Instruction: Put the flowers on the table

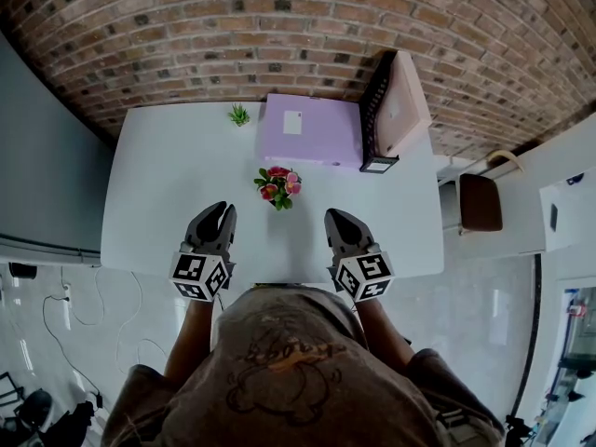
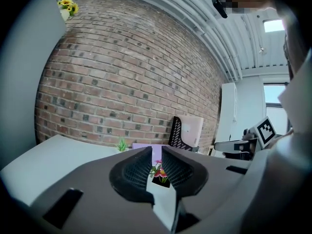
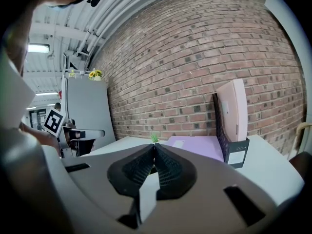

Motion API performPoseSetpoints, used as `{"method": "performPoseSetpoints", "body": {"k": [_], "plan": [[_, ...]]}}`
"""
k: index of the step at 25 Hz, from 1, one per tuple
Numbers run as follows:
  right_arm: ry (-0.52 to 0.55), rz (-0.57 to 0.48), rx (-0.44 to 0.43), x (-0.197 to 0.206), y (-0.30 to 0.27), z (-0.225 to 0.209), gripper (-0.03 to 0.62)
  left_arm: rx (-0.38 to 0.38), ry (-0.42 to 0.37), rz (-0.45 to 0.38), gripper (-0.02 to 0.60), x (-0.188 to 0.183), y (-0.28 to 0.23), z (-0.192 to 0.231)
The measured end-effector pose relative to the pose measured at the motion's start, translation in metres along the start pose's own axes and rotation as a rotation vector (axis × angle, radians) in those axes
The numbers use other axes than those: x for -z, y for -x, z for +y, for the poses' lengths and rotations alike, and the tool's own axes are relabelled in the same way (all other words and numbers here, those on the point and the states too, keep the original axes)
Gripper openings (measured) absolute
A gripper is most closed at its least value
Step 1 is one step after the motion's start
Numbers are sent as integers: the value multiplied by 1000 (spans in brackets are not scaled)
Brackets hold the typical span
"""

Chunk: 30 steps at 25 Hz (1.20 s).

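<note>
A small bunch of pink and red flowers (image 1: 278, 186) with green leaves stands in the middle of the white table (image 1: 158, 194). In the left gripper view the flowers (image 2: 160, 172) show far off through the narrow slit between the jaws. My left gripper (image 1: 223, 209) hovers at the table's near edge, left of the flowers, its jaws (image 2: 156, 152) a little apart with nothing between them. To the right of the flowers, my right gripper (image 1: 333, 216) is level with the left one. Its tips (image 3: 154, 147) meet, and it holds nothing.
A tiny green plant (image 1: 239, 114) and a flat purple box (image 1: 310, 128) sit at the table's far edge by the brick wall. A black file holder (image 1: 376, 110) with a pink folder stands right of the box. A brown chair (image 1: 480, 203) is off the table's right side.
</note>
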State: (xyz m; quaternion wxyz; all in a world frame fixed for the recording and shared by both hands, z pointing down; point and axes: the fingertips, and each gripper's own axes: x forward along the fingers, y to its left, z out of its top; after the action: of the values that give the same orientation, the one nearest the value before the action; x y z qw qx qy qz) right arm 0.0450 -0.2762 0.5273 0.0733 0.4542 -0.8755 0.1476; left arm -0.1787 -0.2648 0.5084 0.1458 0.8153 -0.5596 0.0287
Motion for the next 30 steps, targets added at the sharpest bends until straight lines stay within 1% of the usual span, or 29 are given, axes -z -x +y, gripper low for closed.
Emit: {"method": "performPoseSetpoints", "body": {"k": [3, 6, 18, 30], "plan": [[-5, -6, 8, 0, 1, -4, 3, -24, -2, 7, 39, 4, 1, 7], [-7, -11, 15, 0, 2, -8, 3, -23, 15, 7, 23, 5, 0, 10], [11, -41, 7, -9, -1, -8, 2, 3, 3, -23, 21, -11, -7, 2], [6, -30, 9, -8, -2, -12, 2, 10, 23, -26, 21, -11, -10, 0]]}}
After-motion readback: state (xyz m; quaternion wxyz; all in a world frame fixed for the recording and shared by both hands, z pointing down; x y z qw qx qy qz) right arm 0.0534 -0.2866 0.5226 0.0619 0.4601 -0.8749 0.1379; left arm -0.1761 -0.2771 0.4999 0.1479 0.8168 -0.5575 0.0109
